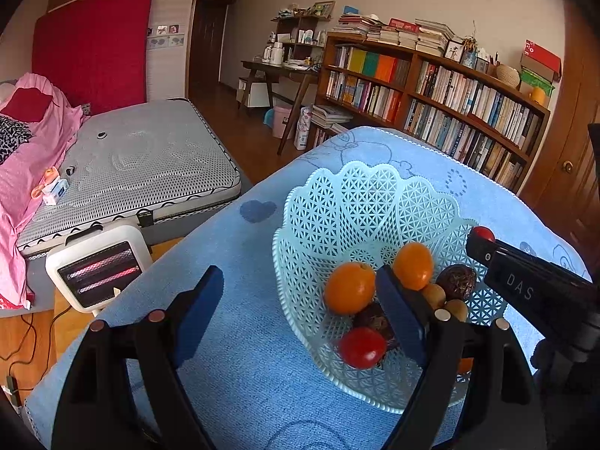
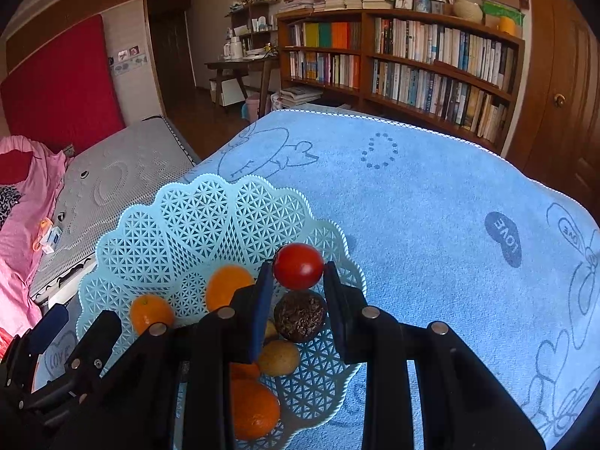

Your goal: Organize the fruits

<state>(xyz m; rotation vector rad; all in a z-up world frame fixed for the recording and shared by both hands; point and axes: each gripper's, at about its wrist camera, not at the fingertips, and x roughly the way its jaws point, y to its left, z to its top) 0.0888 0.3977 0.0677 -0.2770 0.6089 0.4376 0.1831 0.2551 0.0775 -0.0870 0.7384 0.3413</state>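
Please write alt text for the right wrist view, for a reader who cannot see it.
The right gripper holds a red tomato between its fingers, above a pale blue lattice basket containing oranges and a dark wrinkled fruit. The basket rests on a blue towel.

"DAS" in pale letters on the black right gripper (image 1: 483,242). "LOVE" inside a dark heart and a speech bubble on the blue towel (image 2: 412,195).

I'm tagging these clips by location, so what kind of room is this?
Most likely a bedroom that doubles as a study: a bare mattress with pink bedding, a long bookshelf packed with books, and a desk by the far wall.
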